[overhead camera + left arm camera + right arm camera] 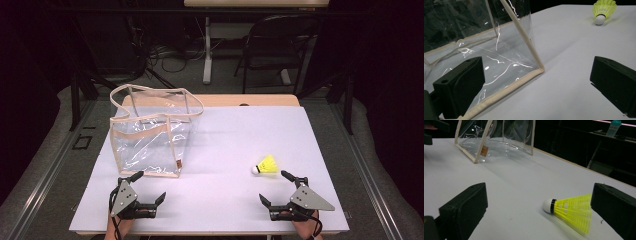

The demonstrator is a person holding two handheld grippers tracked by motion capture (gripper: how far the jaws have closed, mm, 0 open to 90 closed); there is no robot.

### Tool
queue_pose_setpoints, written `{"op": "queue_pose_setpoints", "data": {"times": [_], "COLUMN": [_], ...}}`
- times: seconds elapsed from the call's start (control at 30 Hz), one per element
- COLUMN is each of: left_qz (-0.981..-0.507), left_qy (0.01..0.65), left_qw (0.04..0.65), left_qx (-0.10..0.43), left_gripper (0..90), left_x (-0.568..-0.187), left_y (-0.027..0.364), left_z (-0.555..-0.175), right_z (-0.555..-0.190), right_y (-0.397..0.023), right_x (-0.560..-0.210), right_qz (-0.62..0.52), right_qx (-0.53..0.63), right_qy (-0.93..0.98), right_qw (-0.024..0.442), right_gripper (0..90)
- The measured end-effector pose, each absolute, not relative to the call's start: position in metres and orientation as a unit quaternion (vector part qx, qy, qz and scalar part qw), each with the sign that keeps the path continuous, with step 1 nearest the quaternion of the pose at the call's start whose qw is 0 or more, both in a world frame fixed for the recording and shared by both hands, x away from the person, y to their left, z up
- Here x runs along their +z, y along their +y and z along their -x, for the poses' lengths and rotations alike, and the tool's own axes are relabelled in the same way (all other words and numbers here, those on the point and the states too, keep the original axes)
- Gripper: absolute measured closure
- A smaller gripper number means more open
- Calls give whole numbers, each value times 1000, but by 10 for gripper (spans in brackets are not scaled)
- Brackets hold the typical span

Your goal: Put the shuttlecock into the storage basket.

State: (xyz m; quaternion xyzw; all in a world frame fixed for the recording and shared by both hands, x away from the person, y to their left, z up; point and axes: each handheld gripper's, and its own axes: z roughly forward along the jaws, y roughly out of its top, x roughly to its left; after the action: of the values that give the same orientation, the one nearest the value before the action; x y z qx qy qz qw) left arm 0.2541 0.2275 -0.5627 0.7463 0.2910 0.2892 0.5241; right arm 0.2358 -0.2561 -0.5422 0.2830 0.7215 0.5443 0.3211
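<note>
A clear plastic tote bag [150,135] with beige trim stands upright on the left of the white table [220,150]; its near corner [540,68] rises just ahead of my left jaws, and in the right gripper view the bag [494,142] stands far off. A yellow shuttlecock [266,166] with a white cork lies on its side at the right. My left gripper [148,186] rests open by the bag's front edge, nothing between its jaws. My right gripper [272,186] is open just short of the shuttlecock [571,210], which lies close to the right-hand jaw.
The table's front edge runs just under both hands. Beyond the far edge stand a dark folding chair [280,45] and a table leg [207,50] among cables. A bottle [613,127] sits on a distant surface. Open white tabletop lies between bag and shuttlecock.
</note>
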Motion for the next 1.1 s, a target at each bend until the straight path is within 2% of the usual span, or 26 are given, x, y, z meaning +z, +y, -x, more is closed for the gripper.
{"op": "queue_pose_setpoints", "data": {"times": [0.4, 1.1], "left_qz": [-750, -784], "left_qy": [286, 242], "left_qw": [526, 517], "left_qx": [280, 243], "left_gripper": [0, 0], "left_x": [-560, -555], "left_y": [223, 184], "left_z": [-259, -272], "right_z": [-236, -235], "right_y": [-257, -256], "right_x": [-543, -542], "right_qz": [-284, -282], "right_qx": [541, 541], "right_qy": [722, 723], "right_qw": [323, 323], "right_gripper": [12, 16]}}
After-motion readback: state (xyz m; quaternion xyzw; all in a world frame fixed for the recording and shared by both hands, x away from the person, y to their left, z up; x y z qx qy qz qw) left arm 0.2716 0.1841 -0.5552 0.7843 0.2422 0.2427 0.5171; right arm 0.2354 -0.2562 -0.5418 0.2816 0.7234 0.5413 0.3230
